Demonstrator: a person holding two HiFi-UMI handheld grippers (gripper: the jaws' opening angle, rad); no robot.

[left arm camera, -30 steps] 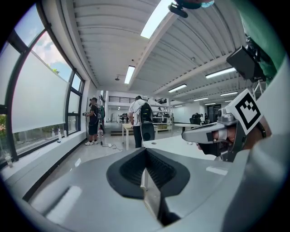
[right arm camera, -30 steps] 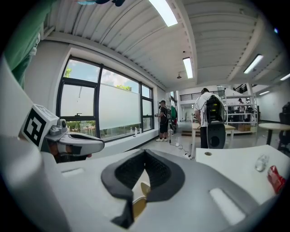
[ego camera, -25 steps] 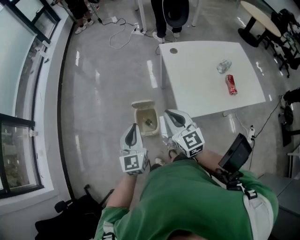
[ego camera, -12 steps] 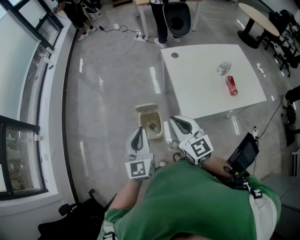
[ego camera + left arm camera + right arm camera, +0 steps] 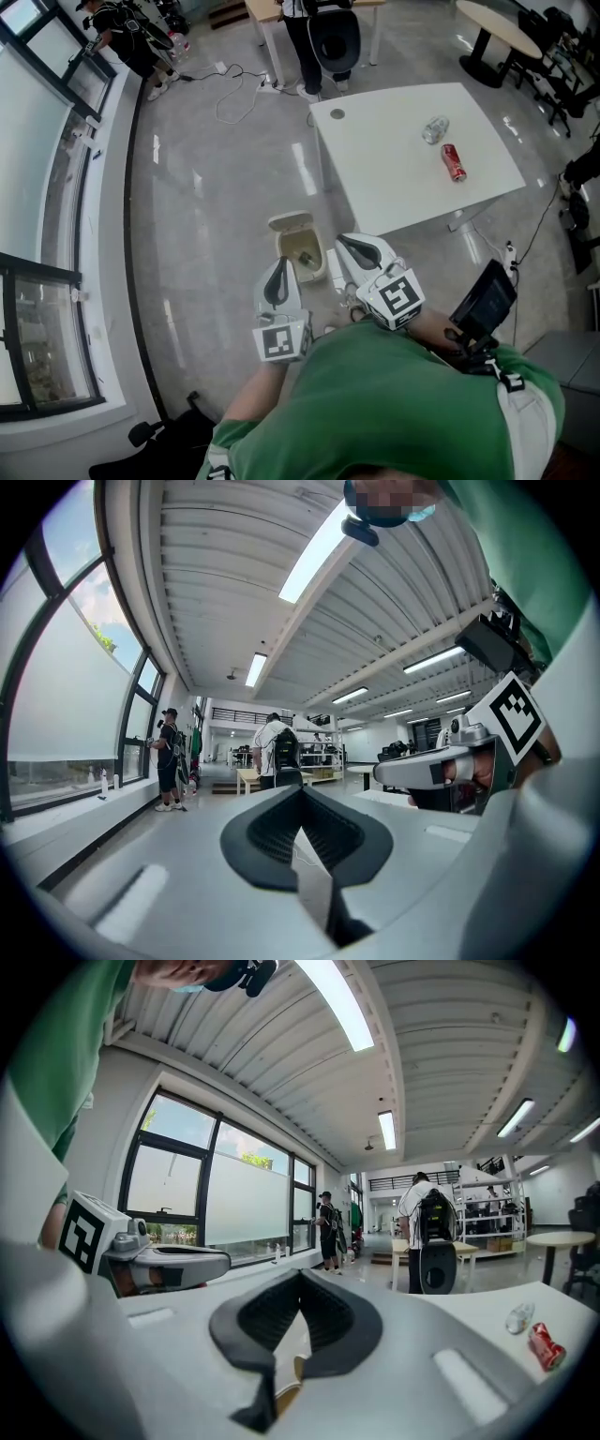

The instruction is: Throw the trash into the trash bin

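Green shirt [image 5: 394, 403], white left gripper [image 5: 277, 272] and right gripper [image 5: 352, 246] (dark ridged fingers [image 5: 272, 827], black-and-white square-marker cubes [image 5: 281, 342])

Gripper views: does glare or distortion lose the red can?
Right gripper view: strong fisheye, black corners, ceiling light blown out, red can readable. Left gripper view: same warp, window washed out, can not seen. Head view: glare streaks on floor, can clear.

Below you the grey floor [image 5: 206, 187] looks glossy and polished smooth, the white table [image 5: 394, 178] at upper right matt, the trash bin [image 5: 287, 223] dull beige plastic, your green shirt [image 5: 394, 403] soft cloth.
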